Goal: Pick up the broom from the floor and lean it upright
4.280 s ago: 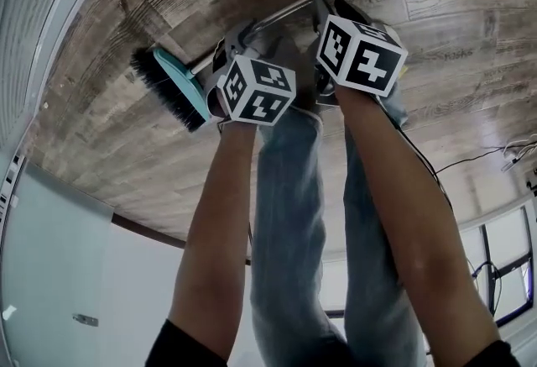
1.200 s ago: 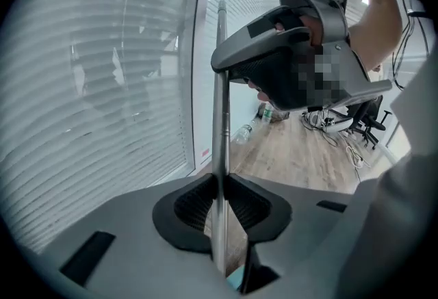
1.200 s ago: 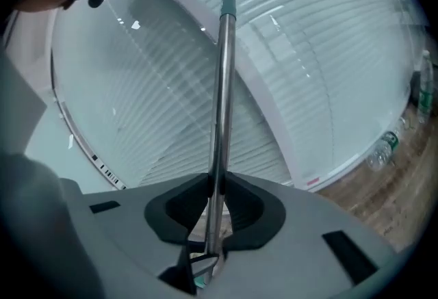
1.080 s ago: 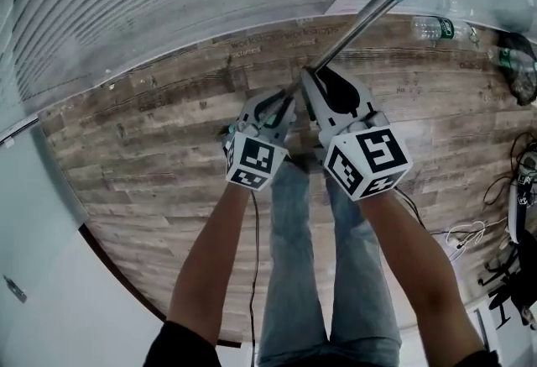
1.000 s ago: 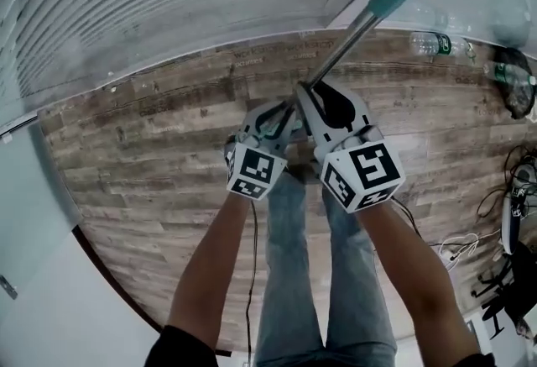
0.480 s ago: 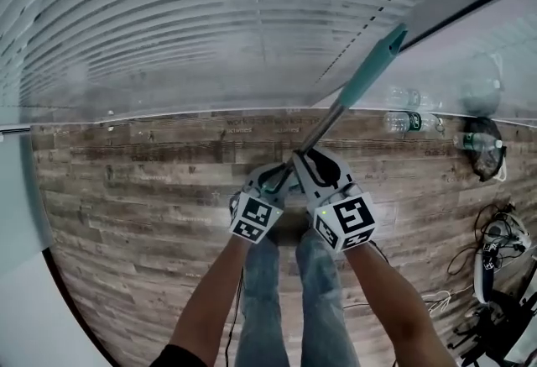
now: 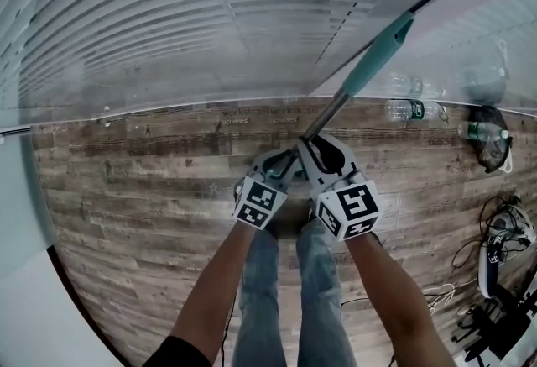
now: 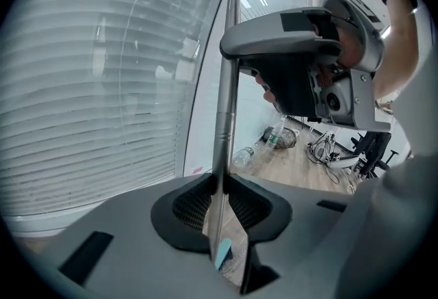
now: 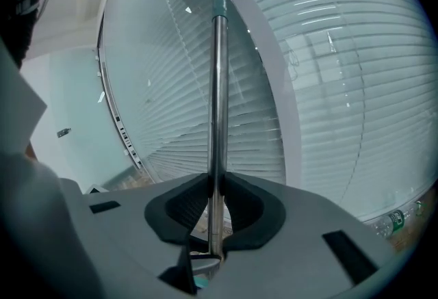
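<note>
Head view: we hold broom (image 7: 352,90) near upright, frame centre, pole (image 7: 323,117) slanting to upper right before blinds (image 7: 210,21). Clamped tight on bare metal pole: left gripper (image 7: 281,164), right gripper (image 7: 312,144) just above it. We judge pole stiff, light, slick, head-heavy below. Mid-pole grip suits; teal sleeve (image 7: 382,50) likely less slippery.
</note>
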